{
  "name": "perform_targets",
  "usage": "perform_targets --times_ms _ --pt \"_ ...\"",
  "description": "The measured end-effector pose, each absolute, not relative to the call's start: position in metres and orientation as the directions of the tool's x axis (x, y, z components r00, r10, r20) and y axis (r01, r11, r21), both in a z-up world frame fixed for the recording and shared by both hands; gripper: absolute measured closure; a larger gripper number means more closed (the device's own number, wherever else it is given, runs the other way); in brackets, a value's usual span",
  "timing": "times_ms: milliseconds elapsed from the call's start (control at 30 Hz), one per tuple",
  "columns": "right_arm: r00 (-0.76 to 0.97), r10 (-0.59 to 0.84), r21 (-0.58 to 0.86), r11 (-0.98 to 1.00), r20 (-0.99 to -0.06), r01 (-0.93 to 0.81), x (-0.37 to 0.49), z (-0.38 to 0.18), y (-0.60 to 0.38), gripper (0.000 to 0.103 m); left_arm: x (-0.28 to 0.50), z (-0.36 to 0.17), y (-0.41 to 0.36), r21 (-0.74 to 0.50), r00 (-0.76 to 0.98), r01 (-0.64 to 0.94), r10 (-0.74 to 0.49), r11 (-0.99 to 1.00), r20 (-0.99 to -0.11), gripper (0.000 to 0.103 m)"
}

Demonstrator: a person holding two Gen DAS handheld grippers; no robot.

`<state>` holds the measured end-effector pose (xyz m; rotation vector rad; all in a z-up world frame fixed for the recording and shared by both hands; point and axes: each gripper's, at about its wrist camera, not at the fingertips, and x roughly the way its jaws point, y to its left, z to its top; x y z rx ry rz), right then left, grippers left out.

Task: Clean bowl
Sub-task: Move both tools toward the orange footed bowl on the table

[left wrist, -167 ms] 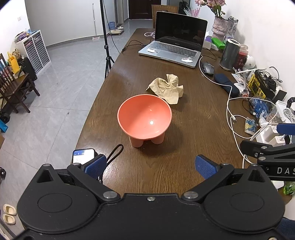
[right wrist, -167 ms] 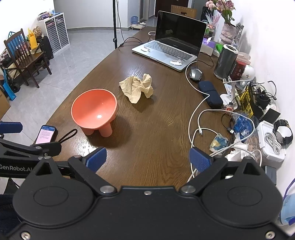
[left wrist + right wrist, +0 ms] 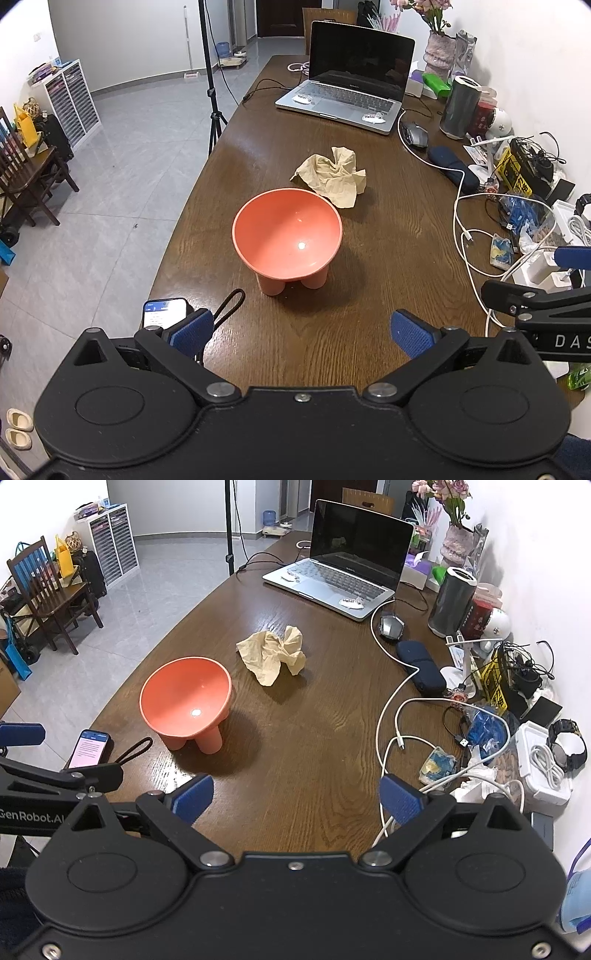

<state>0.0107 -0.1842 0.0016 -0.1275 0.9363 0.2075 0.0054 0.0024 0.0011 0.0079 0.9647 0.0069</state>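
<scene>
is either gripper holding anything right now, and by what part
Nothing is held. The left gripper and right gripper both have open jaws with only table between them; the bowl and crumpled cloth sit untouched.

Bare wood lies open between the left gripper point(image 3: 301, 334) and the bowl point(image 3: 287, 236), both sets of fingers spread wide. A phone point(image 3: 164, 312) with its strap sits just left of that lane. The crumpled cloth point(image 3: 273, 656) lies just behind the bowl. Cables point(image 3: 397, 720) and clutter crowd the table's point(image 3: 314, 746) right edge beside the right gripper point(image 3: 295, 799).
</scene>
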Motion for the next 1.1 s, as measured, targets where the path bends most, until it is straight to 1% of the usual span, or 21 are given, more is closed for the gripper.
perform_targets --times_ms 833,1067,1100 --pt "0.542 0.101 -0.031 0.973 -0.834 -0.229 0.025 -0.007 -0.182 0.005 0.008 -0.02 -0.002 -0.004 0.548 -0.005 -0.001 1.0 -0.836 0.0" --pt "0.534 0.097 -0.029 0.974 -0.84 -0.223 0.026 -0.01 -0.183 0.005 -0.007 -0.023 -0.001 -0.008 0.546 -0.003 -0.005 1.0 -0.838 0.0" --pt "0.534 0.096 -0.03 0.974 -0.84 -0.223 0.027 -0.01 -0.183 0.005 0.011 -0.02 -0.002 -0.009 0.54 -0.001 -0.007 1.0 -0.842 0.0"
